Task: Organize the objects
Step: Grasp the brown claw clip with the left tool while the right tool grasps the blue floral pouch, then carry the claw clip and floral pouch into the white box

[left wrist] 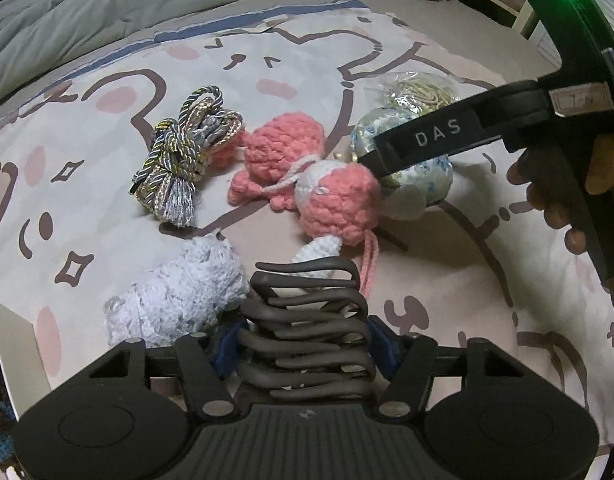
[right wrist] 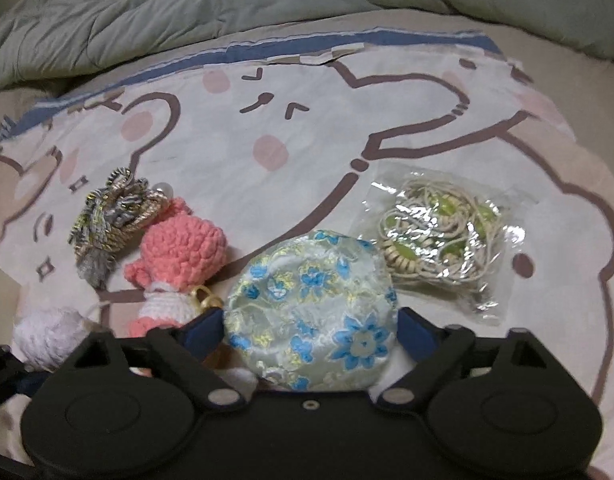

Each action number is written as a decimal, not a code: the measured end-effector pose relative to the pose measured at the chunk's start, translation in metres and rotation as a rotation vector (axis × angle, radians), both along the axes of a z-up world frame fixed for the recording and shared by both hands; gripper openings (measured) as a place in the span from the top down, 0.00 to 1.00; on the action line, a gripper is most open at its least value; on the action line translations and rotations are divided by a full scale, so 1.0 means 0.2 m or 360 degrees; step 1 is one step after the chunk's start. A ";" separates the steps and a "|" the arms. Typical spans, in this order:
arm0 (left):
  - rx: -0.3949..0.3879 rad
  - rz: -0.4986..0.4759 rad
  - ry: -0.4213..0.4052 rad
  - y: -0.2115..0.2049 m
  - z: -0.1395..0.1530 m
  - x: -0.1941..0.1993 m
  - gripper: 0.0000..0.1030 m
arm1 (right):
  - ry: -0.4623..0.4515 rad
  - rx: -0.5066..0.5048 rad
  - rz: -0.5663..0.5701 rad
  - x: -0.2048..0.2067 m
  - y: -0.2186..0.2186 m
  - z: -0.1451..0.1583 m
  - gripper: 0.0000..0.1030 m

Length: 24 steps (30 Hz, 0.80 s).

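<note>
A round brocade pouch (right wrist: pixel 311 312) with blue flowers lies on the cartoon-print bedsheet (right wrist: pixel 307 128), between the blue pads of the right gripper (right wrist: pixel 311 328), which tilts steeply down over it; whether the pads press on it I cannot tell. Just right of it sits a clear bag of cord (right wrist: pixel 439 240); left of it lies a pink crochet doll (left wrist: pixel 307 176), then a bundle of braided rope (left wrist: pixel 187 152) and a white lace piece (left wrist: pixel 179 292). The left gripper (left wrist: pixel 303 280) also tilts down, its ribbed fingers (left wrist: pixel 307 312) narrow over the doll's white end; contact is unclear. A hand (left wrist: pixel 563 184) grips the right tool's handle. A grey quilt (right wrist: pixel 267 0) lies beyond.
</note>
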<state>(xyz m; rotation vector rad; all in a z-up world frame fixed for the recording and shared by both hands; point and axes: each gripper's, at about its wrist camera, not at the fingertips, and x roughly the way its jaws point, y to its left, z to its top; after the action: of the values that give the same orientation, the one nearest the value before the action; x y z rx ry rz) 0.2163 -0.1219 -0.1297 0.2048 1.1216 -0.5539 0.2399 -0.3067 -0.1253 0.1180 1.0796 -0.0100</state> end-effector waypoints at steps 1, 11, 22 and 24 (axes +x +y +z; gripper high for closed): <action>0.0003 -0.0001 0.0002 0.00 0.00 0.00 0.37 | 0.0001 -0.0006 0.0005 0.00 0.00 0.00 0.13; -0.0042 0.0042 -0.0049 0.06 0.13 -0.07 0.38 | -0.0057 -0.0034 -0.0006 -0.09 -0.01 0.12 0.17; -0.0125 0.0130 -0.0128 0.13 0.28 -0.16 0.38 | -0.0194 -0.0009 -0.0047 -0.27 -0.02 0.32 0.17; -0.0135 0.0142 -0.0139 0.14 0.31 -0.18 0.38 | -0.0210 -0.0002 -0.0046 -0.30 -0.02 0.34 0.17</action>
<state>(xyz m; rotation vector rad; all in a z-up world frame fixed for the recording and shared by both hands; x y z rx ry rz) 0.1801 -0.0930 -0.0684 0.1041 1.0155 -0.5070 0.1797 -0.3103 -0.0564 0.1310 0.9461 -0.0286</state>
